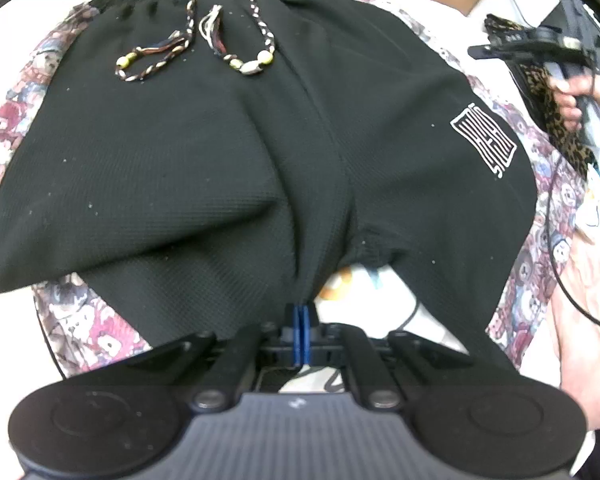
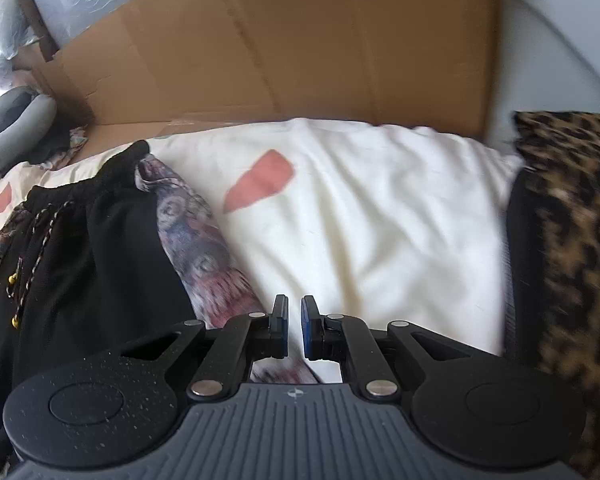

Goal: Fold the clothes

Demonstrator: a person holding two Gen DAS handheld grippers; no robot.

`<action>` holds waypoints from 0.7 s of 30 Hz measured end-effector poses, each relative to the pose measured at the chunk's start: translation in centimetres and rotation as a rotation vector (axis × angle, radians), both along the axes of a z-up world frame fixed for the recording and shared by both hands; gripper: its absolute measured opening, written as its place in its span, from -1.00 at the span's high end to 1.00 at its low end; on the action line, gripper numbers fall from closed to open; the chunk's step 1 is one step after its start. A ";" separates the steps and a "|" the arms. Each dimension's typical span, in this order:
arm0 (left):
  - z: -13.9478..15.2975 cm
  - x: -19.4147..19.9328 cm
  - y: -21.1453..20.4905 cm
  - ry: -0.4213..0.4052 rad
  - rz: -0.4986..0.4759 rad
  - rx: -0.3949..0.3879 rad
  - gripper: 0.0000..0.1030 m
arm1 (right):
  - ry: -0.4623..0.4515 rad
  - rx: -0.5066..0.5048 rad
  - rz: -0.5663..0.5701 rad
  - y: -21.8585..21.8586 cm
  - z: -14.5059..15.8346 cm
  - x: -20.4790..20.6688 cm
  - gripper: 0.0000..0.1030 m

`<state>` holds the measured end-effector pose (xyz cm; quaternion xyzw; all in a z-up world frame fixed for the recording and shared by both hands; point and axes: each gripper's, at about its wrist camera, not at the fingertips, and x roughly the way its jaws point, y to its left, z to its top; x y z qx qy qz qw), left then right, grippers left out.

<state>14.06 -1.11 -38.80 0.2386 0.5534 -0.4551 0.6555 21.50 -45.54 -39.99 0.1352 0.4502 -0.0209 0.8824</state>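
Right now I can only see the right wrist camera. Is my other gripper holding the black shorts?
Observer: Yes. The left gripper is shut on the black waffle-knit shorts, pinching their near edge by the crotch seam.
Operator: Is there a picture on them?
Observer: A white, square, maze-like logo is printed on one leg, near the outer side.
Operator: What do the strings end in?
Observer: The braided drawstrings curl on the front, with yellow and white beads at their ends.
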 end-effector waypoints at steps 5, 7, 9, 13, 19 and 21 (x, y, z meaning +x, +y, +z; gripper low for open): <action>-0.1 -0.2 0.4 -0.001 -0.004 0.000 0.95 | -0.008 -0.038 0.070 2.3 -0.4 3.0 0.87; -0.3 -0.4 0.3 0.000 -0.002 -0.001 0.95 | -0.004 -0.046 0.086 2.9 -0.7 3.6 0.87; -0.3 -0.6 0.5 0.001 0.001 -0.001 0.95 | 0.005 -0.057 0.101 3.4 -1.0 3.9 0.87; -0.4 -0.9 0.7 -0.001 0.000 0.000 0.95 | 0.023 -0.080 0.132 4.3 -1.5 4.4 0.85; -0.6 -1.0 0.7 0.005 0.001 0.001 0.95 | 0.033 -0.104 0.166 5.1 -1.8 5.1 0.78; -0.5 -1.0 0.7 0.005 0.000 0.002 0.95 | 0.023 -0.099 0.170 5.0 -1.7 5.4 0.72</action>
